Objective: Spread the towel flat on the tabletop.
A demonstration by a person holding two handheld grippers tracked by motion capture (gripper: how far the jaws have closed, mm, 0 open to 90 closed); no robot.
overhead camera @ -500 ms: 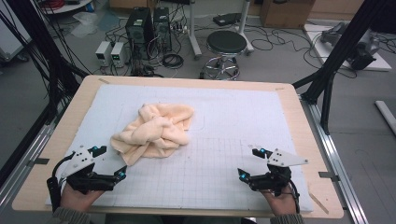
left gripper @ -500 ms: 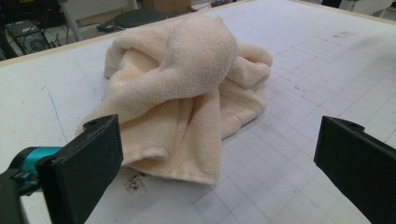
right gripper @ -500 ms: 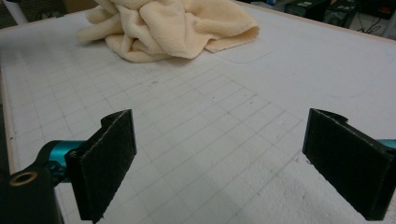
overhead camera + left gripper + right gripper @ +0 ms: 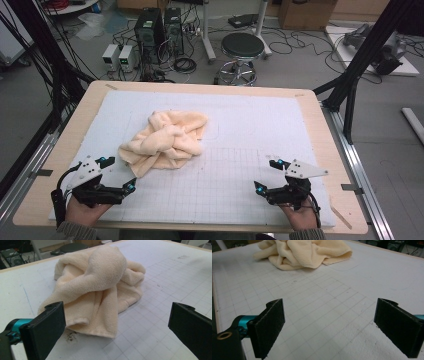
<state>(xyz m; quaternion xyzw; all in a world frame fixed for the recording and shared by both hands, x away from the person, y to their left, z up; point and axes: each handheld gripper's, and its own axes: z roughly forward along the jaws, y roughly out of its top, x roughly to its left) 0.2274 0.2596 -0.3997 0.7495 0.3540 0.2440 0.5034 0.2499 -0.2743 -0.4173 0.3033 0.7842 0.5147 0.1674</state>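
High view is showing the towel (image 4: 167, 142) lying crumpled on the white gridded mat (image 4: 240, 130), left of the mat's centre; every place below is being given relative to this towel.

1. Left gripper (image 4: 120, 175): it is hovering just beside the towel's near left corner, jaws standing wide apart with nothing between them. Left gripper view is showing the towel (image 4: 97, 290) directly ahead, its folded near edge lying close to the left jaw but not touching it.

2. Right gripper (image 4: 265, 175): it is waiting well apart from the towel, off to the towel's right and nearer the person. Its jaws are also standing wide apart and empty. Right gripper view is showing the towel (image 4: 304, 252) far ahead across bare mat (image 4: 332, 315).

Judged hazards from this position:
- The towel is bunched and knotted over itself. Closing on the near fold is likely to be catching several layers at once, so a lift would be dragging the whole heap rather than freeing one corner.
- The jaws are riding low. Pushing forward before closing could be shoving the cloth away or snagging the mat surface.
- With the right gripper this far off, a one-sided pull could be tightening the twist.

Change against the earlier frame: none of note. Both grippers are keeping the same stations, jaws equally wide, and the towel is lying in the same shape and place.
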